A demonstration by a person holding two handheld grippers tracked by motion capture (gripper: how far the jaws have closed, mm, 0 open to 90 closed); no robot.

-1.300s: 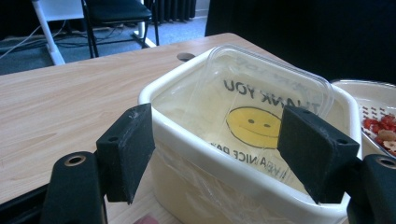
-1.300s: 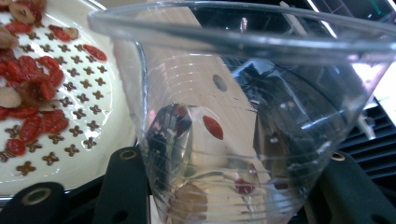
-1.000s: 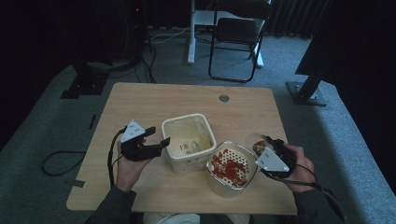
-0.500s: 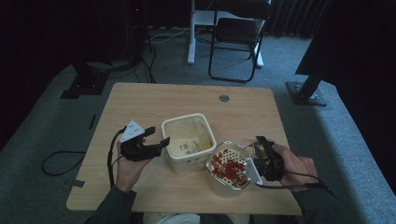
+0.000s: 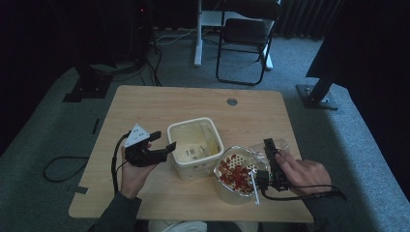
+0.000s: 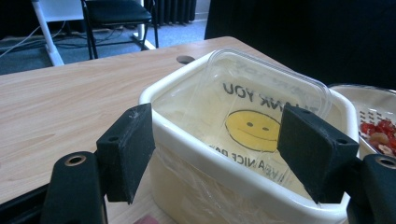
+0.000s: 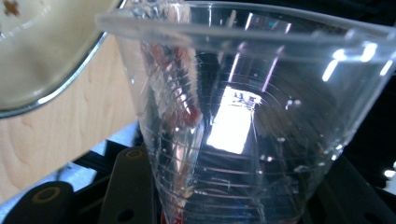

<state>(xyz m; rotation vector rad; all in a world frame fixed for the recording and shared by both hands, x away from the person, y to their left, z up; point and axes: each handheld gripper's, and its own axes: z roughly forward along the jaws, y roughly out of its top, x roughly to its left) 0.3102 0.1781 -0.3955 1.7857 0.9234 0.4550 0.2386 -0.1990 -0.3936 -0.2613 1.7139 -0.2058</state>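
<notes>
Right tool (image 5: 269, 159) clamped on clear cup (image 7: 243, 116), tipped beside the bowl (image 5: 227, 191); squeeze harder and it buckles, spilling onto desk (image 5: 145, 106). Left tool (image 5: 162, 142) apart.

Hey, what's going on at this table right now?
A person works with a gripper in each hand. The right gripper is shut on a clear plastic cup, tipped beside a metal-rimmed bowl of red pieces; red residue streaks the cup's inside. The left gripper waits open at the side of a cream tub, which holds a clear lid printed with a smiley face.
</notes>
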